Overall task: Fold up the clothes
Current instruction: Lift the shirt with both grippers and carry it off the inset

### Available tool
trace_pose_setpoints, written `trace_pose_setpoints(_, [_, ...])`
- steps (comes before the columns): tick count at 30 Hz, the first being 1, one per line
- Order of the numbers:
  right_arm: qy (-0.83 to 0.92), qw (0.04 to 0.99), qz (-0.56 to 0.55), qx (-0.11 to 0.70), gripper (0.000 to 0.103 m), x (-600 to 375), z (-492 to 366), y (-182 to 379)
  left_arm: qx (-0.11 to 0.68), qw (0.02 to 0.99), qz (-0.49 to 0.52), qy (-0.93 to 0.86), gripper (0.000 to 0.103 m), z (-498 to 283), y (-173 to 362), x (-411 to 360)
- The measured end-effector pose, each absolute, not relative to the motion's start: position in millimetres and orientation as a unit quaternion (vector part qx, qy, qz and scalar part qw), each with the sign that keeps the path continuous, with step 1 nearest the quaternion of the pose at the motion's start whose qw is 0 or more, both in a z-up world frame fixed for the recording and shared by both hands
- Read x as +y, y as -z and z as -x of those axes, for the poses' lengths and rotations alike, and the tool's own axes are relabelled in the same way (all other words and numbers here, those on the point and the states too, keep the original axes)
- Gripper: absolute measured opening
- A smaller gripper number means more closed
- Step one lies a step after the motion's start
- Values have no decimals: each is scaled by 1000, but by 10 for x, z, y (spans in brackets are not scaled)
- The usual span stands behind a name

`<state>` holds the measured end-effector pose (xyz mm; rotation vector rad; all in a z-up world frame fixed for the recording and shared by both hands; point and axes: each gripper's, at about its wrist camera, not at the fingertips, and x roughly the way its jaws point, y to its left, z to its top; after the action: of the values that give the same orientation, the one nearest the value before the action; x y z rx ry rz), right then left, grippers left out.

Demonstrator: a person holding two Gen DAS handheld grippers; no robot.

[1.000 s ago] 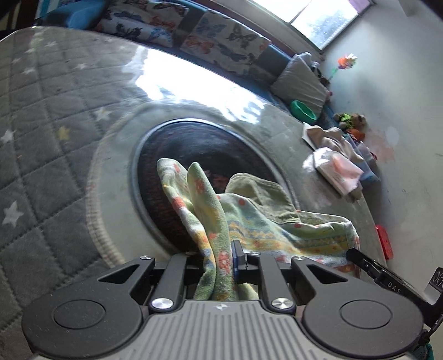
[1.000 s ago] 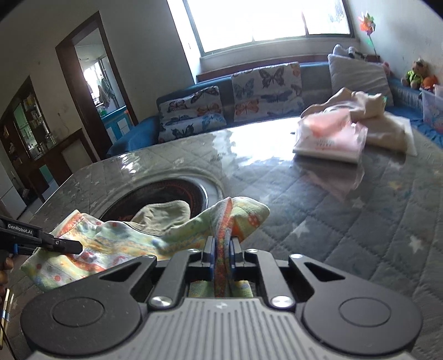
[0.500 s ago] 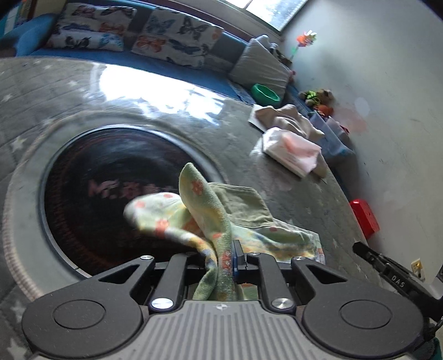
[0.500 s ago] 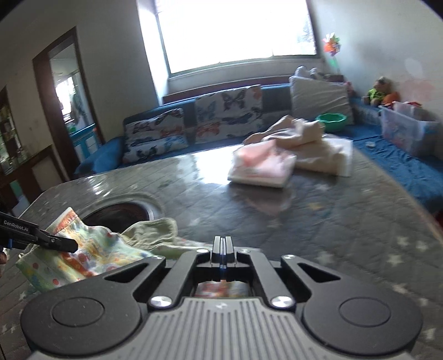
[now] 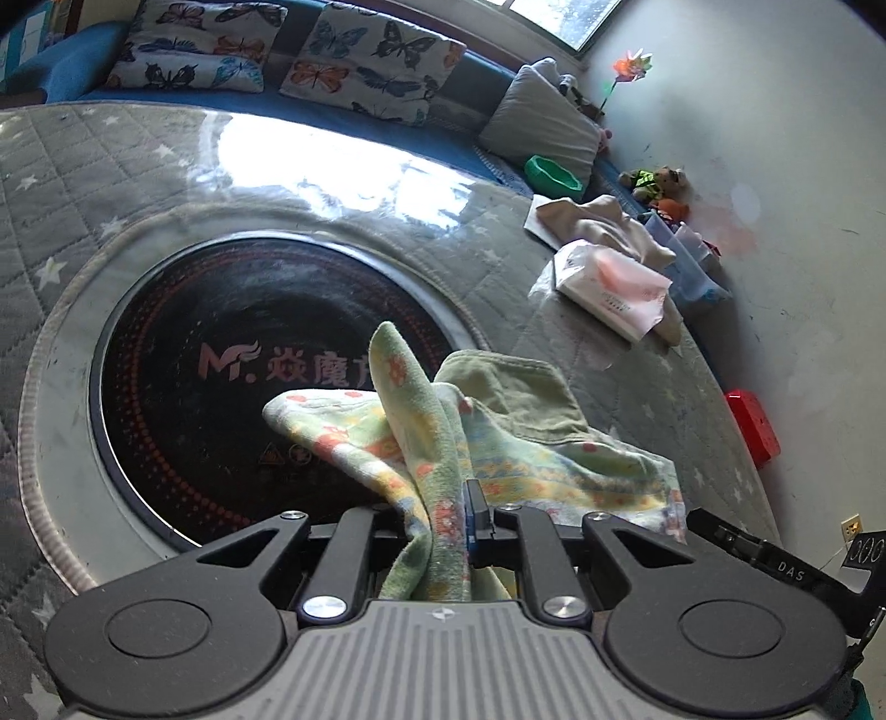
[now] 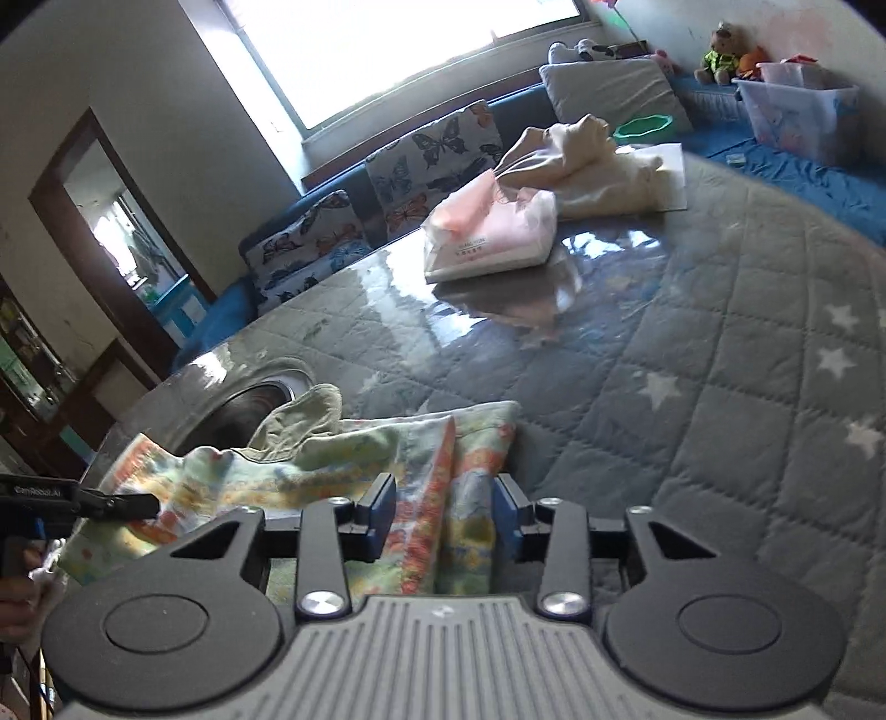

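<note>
Round table (image 6: 720,354), covered in grey quilted cloth with pale stars under a glossy clear sheet; window glare across the middle. Black round glass hotplate (image 5: 221,387) sunk in a pale ring, red dotted pattern and printed lettering. Blue bench seat (image 6: 803,183) along the wall, with butterfly-print cushions (image 5: 360,61) and a plain grey pillow (image 6: 609,94). Bright window, white walls, dark wooden doorway at the left of the right wrist view.

Floral garment (image 6: 332,471): soft terry, green and yellow with orange flowers, plain green lining; crumpled, lying partly on the hotplate and partly on the quilted cloth, near the table edge.

Left gripper (image 5: 448,520): clenched on a raised fold of the garment. Right gripper (image 6: 446,507): jaws opening, blue pads apart, a ridge of the garment between them, not pressed.

Pack of tissues (image 6: 487,232), pink and white soft plastic. Cream cloth pile (image 6: 598,166), rumpled, just behind it. Green bowl (image 5: 554,174). Clear storage box (image 6: 797,116). Teddy bear (image 6: 722,52). Pinwheel (image 5: 628,63). Red box (image 5: 753,426).
</note>
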<state>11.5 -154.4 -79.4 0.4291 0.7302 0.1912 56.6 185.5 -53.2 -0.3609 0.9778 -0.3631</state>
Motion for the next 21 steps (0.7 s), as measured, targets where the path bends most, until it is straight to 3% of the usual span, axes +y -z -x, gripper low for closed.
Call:
trace_pose_setpoints(9, [-101, 908, -204, 353, 37, -1388, -222, 909, 471, 848, 173, 168, 14, -577, 585, 1872])
trace_pose_setpoints(13, [-111, 902, -213, 359, 11, -1326, -241, 942, 473, 848, 172, 166, 14, -576, 597, 1867])
trace_pose_setpoints(21, [-104, 921, -181, 329, 8, -1273, -92, 702, 462, 853, 153, 187, 14, -541, 421, 1729])
